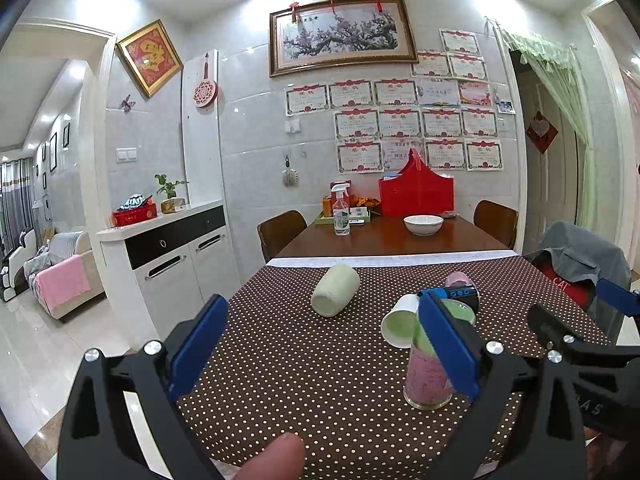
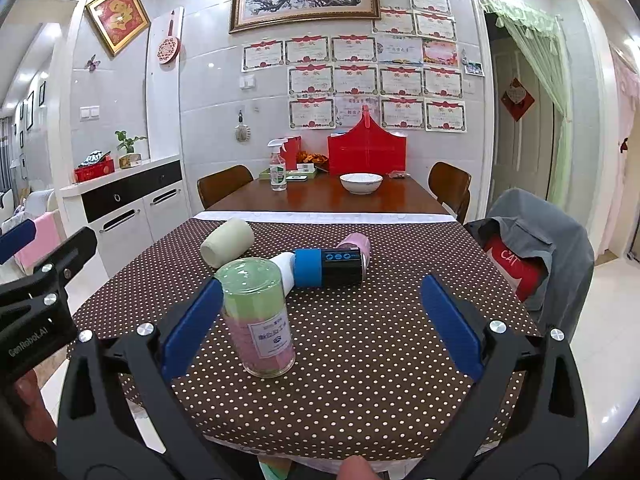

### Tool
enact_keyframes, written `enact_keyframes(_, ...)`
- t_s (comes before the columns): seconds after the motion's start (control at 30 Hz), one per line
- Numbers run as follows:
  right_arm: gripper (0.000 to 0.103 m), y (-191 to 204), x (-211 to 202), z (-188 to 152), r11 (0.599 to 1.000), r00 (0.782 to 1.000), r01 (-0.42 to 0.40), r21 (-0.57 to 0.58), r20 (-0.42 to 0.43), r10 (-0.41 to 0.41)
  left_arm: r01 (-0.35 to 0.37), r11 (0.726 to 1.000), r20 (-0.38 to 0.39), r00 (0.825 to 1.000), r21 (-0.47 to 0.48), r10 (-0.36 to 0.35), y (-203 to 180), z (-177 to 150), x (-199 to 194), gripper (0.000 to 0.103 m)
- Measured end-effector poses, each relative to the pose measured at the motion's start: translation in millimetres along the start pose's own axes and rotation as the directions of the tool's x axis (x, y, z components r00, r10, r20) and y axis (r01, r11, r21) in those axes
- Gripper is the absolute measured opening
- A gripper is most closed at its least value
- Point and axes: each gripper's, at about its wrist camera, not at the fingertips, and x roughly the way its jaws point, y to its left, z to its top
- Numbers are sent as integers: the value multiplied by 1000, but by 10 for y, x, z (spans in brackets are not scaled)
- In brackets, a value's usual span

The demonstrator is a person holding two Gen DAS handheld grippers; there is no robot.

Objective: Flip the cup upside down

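Note:
A clear glass cup (image 2: 258, 316) with green and pink lining and a white label stands on the dotted tablecloth (image 2: 360, 340); it also shows in the left wrist view (image 1: 430, 368), partly behind my left gripper's right finger. My right gripper (image 2: 320, 328) is open, its left finger (image 2: 192, 328) right beside the cup. My left gripper (image 1: 324, 352) is open and empty, left of the cup. A white paper cup (image 1: 400, 322) lies on its side just behind the glass cup.
A cream cup (image 1: 336, 290) lies on its side farther back. A black-and-blue cylinder (image 2: 330, 267) and a pink cup (image 2: 356, 244) lie behind the glass cup. A white bowl (image 1: 423, 224), spray bottle (image 1: 341, 210) and red basket (image 1: 416, 192) stand on the far table. A draped chair (image 2: 536, 248) stands at right.

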Motion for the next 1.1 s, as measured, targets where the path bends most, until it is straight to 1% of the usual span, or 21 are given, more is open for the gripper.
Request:
enact_keyframes(0.37, 97, 29, -74, 34, 1000, 1000, 8, 9, 21, -9, 2, 1000, 1, 1000, -17, -2, 40, 1, -44, 95)
enact_keyframes(0.6, 97, 22, -84, 47, 1000, 1000, 8, 11, 25, -9, 3, 1000, 9, 1000, 0, -3, 5, -14, -58, 95)
enact_keyframes(1.1, 97, 26, -90, 66, 1000, 1000, 8, 10, 26, -8, 9, 1000, 9, 1000, -4, -9, -28, -20, -64, 95)
